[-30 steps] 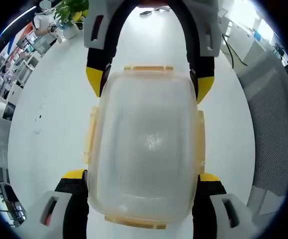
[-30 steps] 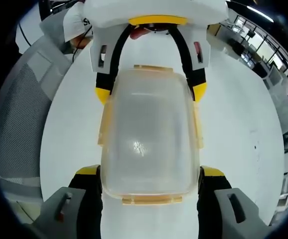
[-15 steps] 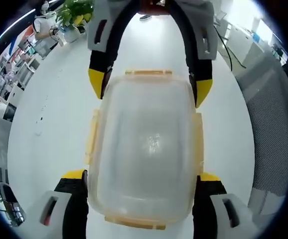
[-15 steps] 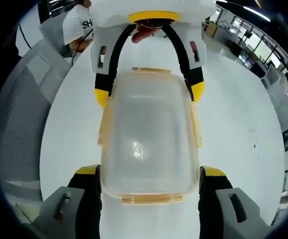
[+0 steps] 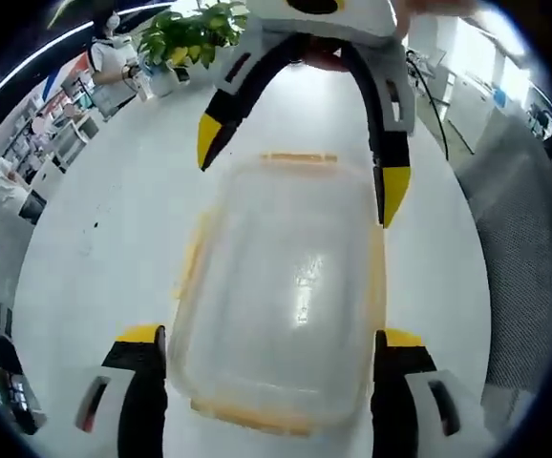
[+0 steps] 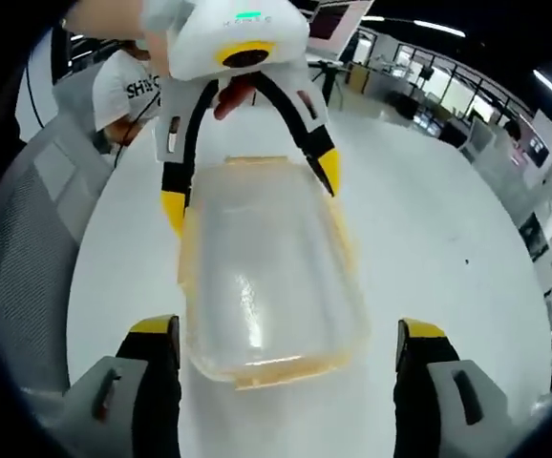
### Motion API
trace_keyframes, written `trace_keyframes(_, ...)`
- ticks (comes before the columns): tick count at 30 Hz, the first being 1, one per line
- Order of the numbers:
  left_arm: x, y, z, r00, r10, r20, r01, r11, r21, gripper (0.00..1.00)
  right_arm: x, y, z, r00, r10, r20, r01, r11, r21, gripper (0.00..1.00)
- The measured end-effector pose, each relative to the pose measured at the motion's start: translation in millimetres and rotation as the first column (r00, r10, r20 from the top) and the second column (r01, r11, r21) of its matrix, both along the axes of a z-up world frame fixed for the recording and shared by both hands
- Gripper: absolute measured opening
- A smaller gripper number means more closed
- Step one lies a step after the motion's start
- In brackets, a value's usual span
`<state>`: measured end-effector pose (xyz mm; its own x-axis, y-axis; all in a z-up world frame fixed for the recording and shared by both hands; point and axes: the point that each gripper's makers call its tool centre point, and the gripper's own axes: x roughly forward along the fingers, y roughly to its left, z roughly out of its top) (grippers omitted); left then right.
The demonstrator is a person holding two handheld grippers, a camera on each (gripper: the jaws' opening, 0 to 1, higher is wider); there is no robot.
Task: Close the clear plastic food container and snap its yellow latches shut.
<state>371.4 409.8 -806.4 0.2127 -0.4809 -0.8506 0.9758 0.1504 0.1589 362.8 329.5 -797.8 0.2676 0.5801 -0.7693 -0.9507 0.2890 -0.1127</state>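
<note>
Lidded container (image 5: 286, 296) sits on the white surface (image 5: 95, 286), flanked end-on by spread left gripper (image 5: 268, 343) and right gripper (image 6: 286, 334), both poised for its yellow latches (image 6: 290, 367).

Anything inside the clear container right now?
The container looks empty: through its cloudy lid only glare and the white table show. Small contents or the base's corners cannot be ruled out.

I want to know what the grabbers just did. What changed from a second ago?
Both grippers let go. The left gripper and right gripper opened their jaws, which earlier pressed the container's sides, and both are lifting back. The lid stays on, and the container stays on the white table.
</note>
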Motion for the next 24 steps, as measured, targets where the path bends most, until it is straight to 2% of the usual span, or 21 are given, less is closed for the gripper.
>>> trace_keyframes(5,3.2,4,2.3,0.996,0.089,0.021,-0.087,0.992,-0.092,0.87,-2,-4,-2.2,0.998,-0.068,-0.002,0.068,0.996,0.049,0.95)
trace_keyframes(6,6.9,6,3.8,0.991,0.129,0.041,-0.124,0.986,-0.110,0.88,-3,-5,-3.0,0.997,-0.080,-0.007,0.081,0.995,0.055,0.96)
trace_keyframes(8,7.3,6,6.2,0.985,0.166,0.044,-0.157,0.975,-0.156,0.90,-4,-5,-3.2,0.996,-0.092,-0.004,0.092,0.994,0.065,0.96)
trace_keyframes(12,7.0,15,5.8,0.971,0.232,0.056,-0.218,0.957,-0.191,0.90,-5,-3,-4.7,0.991,-0.133,-0.007,0.133,0.986,0.097,0.97)
trace_keyframes(15,2.6,17,5.1,0.962,0.270,0.030,-0.256,0.938,-0.235,0.90,-6,-1,-5.5,0.984,-0.175,-0.016,0.176,0.975,0.137,0.98)
trace_keyframes(19,-2.9,21,0.8,0.958,0.287,0.019,-0.274,0.929,-0.250,0.89,-12,1,-7.0,0.978,-0.205,-0.024,0.207,0.966,0.154,0.97)
trace_keyframes(22,-4.6,27,-3.0,0.946,0.323,0.018,-0.309,0.919,-0.246,0.89,-17,1,-5.5,0.972,-0.232,-0.020,0.233,0.959,0.164,0.96)
trace_keyframes(24,-6.1,28,-2.9,0.935,0.356,-0.005,-0.343,0.898,-0.274,0.89,-19,4,-3.2,0.969,-0.246,-0.028,0.247,0.950,0.190,0.96)
